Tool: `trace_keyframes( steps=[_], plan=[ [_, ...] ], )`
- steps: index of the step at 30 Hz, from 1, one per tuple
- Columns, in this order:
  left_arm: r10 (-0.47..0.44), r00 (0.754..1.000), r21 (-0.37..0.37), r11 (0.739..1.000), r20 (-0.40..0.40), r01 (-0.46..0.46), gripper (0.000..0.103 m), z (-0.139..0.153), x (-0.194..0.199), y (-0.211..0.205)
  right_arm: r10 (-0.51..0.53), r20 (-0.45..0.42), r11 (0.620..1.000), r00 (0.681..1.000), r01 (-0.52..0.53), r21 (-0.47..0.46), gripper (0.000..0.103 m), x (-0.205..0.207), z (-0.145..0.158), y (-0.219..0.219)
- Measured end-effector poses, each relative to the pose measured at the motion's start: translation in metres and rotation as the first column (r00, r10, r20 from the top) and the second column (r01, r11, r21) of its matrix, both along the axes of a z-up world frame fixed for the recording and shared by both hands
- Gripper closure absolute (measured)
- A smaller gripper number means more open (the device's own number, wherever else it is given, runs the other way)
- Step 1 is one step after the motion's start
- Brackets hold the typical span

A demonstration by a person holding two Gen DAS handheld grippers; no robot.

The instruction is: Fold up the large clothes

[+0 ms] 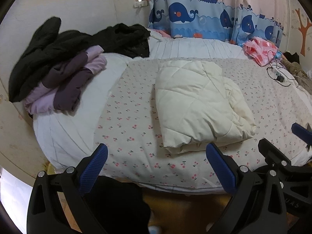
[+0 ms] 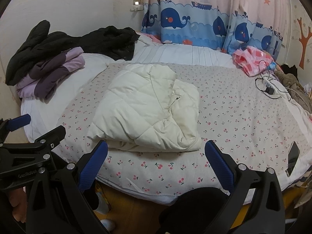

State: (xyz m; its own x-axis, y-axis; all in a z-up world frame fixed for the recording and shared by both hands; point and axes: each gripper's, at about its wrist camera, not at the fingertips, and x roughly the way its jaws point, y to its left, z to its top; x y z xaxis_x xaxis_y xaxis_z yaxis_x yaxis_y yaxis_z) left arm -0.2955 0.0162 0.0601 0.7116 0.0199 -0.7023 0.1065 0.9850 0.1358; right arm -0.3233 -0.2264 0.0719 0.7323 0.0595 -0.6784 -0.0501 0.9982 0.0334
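While the bed (image 1: 136, 120) fills both views, a cream padded jacket (image 1: 200, 105) lies folded at frame centre on its cherry-print sheet, and dark and purple clothes (image 1: 58, 74) sit heaped upper left. Low in frame, the left gripper (image 1: 156, 167) and right gripper (image 2: 156, 165) hover before the near edge, fingers spread wide, holding nothing.

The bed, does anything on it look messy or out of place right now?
Yes. The cream jacket lies folded mid-bed, but black and purple clothes sit in an unfolded heap at the far left corner. A power strip with tangled cables and a phone also lie on the bedspread.
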Motion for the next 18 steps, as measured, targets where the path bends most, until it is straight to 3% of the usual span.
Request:
trace_keyframes(
  steps=[2, 8, 18],
  plan=[
    [-0.002, 1.000, -0.005, 1.000, 0.025, 0.002, 0.006, 0.000, 0.002, -0.002, -0.004, -0.006, 1.000, 1.000, 0.004, 0.008, 0.007, 0.004, -0.003, -0.004],
    [0.000, 0.994, 0.088, 0.996, 0.112, -0.009, 0.006, 0.003, -0.001, -0.013, -0.022, -0.018, 0.999, 1.000, 0.022, 0.043, 0.007, 0.011, -0.011, -0.015],
    [-0.008, 0.999, 0.061, 0.998, 0.054, 0.004, 0.006, 0.000, 0.007, -0.010, -0.029, -0.011, 0.999, 1.000, 0.029, 0.039, 0.007, 0.010, -0.009, -0.016]
  ],
)
